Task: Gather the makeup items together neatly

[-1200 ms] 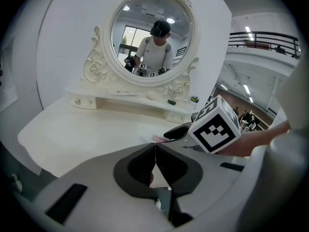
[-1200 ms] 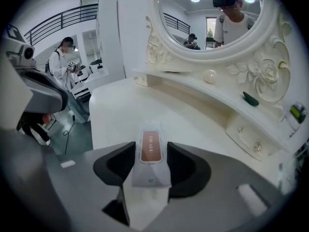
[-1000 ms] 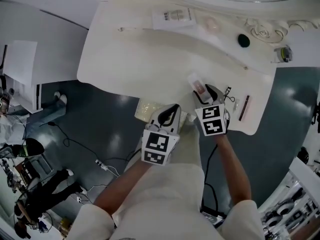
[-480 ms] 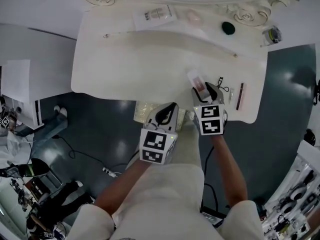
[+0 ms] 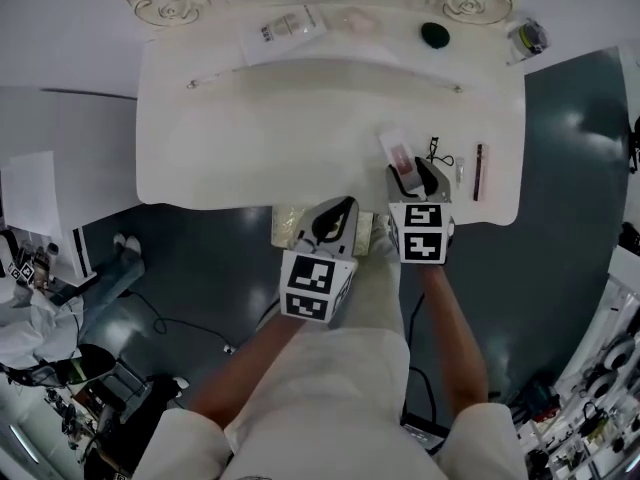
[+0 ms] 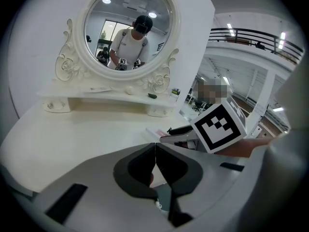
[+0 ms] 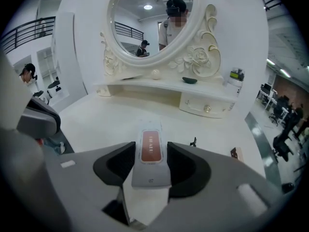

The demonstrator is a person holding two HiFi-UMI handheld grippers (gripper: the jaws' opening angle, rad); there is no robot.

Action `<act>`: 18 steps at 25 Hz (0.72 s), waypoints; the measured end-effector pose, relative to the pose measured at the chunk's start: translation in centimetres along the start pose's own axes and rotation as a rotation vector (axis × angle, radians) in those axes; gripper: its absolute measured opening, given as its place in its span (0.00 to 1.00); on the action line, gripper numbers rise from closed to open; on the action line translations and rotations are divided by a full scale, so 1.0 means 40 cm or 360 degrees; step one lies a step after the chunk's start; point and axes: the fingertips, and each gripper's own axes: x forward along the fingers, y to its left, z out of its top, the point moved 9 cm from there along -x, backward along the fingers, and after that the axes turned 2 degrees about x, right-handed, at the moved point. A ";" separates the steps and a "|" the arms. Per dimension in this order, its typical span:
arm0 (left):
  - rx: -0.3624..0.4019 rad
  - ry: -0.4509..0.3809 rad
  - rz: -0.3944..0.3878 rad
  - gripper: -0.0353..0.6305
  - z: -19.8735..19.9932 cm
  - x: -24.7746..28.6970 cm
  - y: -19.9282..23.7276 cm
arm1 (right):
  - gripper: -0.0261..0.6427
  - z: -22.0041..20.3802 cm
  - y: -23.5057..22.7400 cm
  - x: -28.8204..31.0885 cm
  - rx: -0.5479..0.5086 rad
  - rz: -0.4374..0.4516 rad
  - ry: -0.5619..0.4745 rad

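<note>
My right gripper (image 5: 412,176) (image 7: 150,148) is shut on a flat white makeup box with a red-brown panel (image 5: 398,154) (image 7: 150,151). It holds the box over the front right of the white vanity table (image 5: 260,138). Just right of it lie a black eyelash curler (image 5: 437,152) (image 7: 193,142), a small white item (image 5: 459,173) and a brown stick (image 5: 479,171) (image 7: 236,153). My left gripper (image 5: 338,211) (image 6: 155,150) is shut and holds nothing, at the table's front edge beside the right one. On the back shelf rest a white box (image 5: 285,30), a pink round piece (image 5: 355,20) and a dark green disc (image 5: 435,35) (image 7: 189,80).
A small jar with a green label (image 5: 528,36) (image 7: 235,76) stands at the shelf's right end. An ornate oval mirror (image 6: 128,28) (image 7: 149,18) rises behind the shelf. A drawer with a knob (image 7: 206,108) sits under the shelf. Dark floor surrounds the table.
The right gripper has rolled and shifted a little over the table with the box still in it. The left gripper has edged slightly. The head view has swung, so the table sits higher.
</note>
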 end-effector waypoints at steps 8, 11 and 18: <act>0.0075 0.0051 -0.0074 0.07 -0.003 0.027 0.017 | 0.34 -0.018 -0.002 0.007 0.0187 -0.0126 -0.0038; 0.0105 0.0059 -0.0095 0.07 0.001 0.041 0.023 | 0.34 -0.024 -0.004 0.014 0.0243 -0.0171 -0.0045; 0.0124 0.0097 -0.0140 0.07 -0.006 0.071 0.032 | 0.34 -0.043 -0.007 0.020 0.0365 -0.0276 -0.0067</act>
